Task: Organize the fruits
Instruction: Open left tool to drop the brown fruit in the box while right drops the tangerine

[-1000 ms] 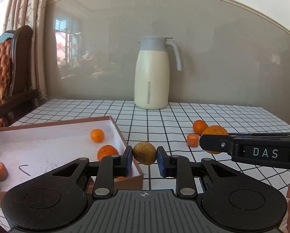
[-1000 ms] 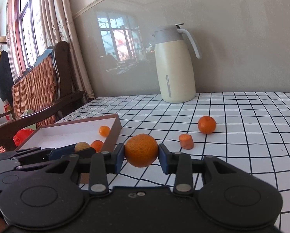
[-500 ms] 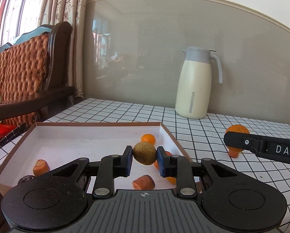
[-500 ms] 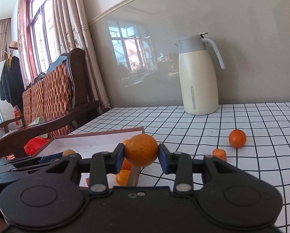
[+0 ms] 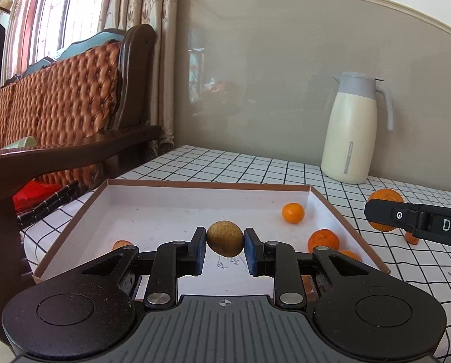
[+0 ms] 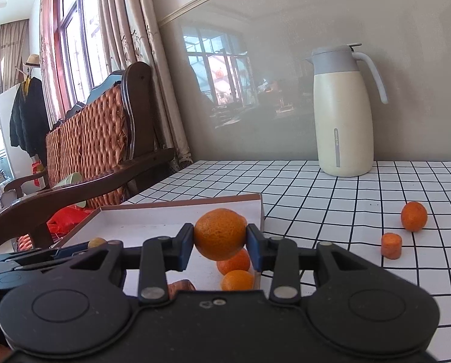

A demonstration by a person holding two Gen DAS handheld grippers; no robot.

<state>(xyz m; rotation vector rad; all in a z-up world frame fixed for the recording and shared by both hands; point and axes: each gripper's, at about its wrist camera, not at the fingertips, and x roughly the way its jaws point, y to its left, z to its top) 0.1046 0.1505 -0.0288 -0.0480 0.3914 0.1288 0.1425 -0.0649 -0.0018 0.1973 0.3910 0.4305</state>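
My left gripper (image 5: 225,242) is shut on a brownish-green round fruit (image 5: 225,237), held above the white floor of the brown-rimmed box (image 5: 207,185). Inside the box lie a small tangerine (image 5: 293,212), a second one (image 5: 322,239) and a carrot piece (image 5: 121,245). My right gripper (image 6: 220,238) is shut on a large orange (image 6: 219,233), hanging over the box's right wall (image 6: 260,208); its finger also crosses the left wrist view (image 5: 419,219). On the table sit a loose tangerine (image 6: 413,216) and a carrot chunk (image 6: 391,245).
A cream thermos jug (image 6: 342,121) stands at the back of the checked tablecloth (image 6: 331,199) by the wall. A wooden chair with woven orange back (image 5: 59,103) stands left of the table. Curtains and a window are behind it.
Both grippers have swung left with their fruit. The left one went from beside the box's right wall to over its floor; the right one came from the open table to the box's right wall.
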